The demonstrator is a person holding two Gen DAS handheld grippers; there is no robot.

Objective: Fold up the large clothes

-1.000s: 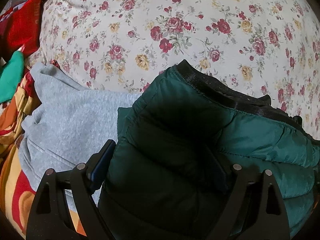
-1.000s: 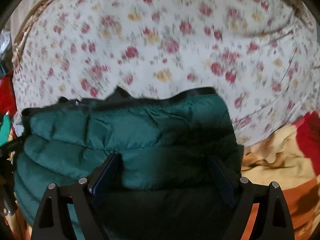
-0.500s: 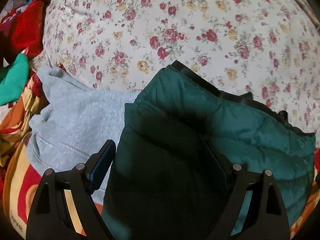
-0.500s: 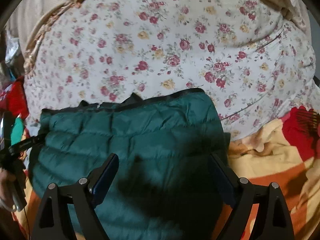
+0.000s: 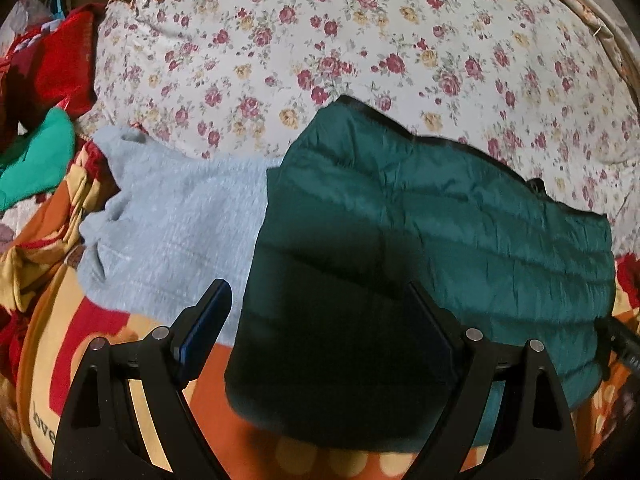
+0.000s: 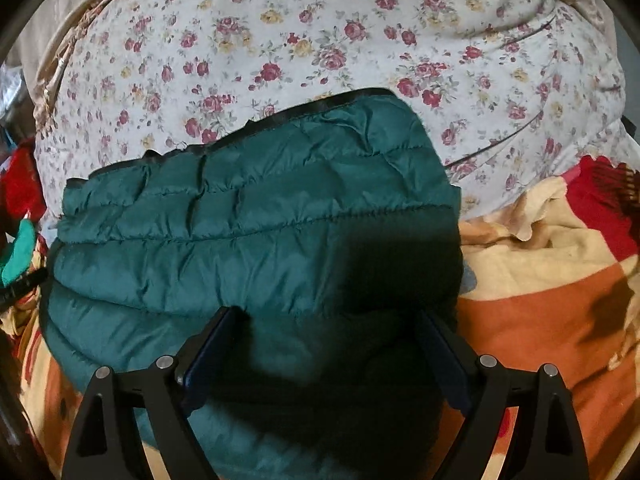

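A dark green quilted jacket (image 5: 440,232) lies folded into a compact block on the bed, its black-trimmed edge toward the floral cover. In the right wrist view the same jacket (image 6: 248,216) fills the middle. My left gripper (image 5: 320,304) hangs open above the jacket's near left corner, nothing between its fingers. My right gripper (image 6: 328,328) is open too, over the shadowed near right part of the jacket, and holds nothing. A grey fleece garment (image 5: 172,232) lies beside the jacket on its left.
A floral quilt (image 5: 360,40) bulges behind the jacket. An orange, red and cream blanket (image 6: 552,280) covers the bed beneath and to the right. Red clothing (image 5: 56,64) and a bright green item (image 5: 36,160) are piled at the far left.
Both grippers have drawn back from the jacket, so more of it and the blanket in front shows. The jacket lies as before; both grippers stay open.
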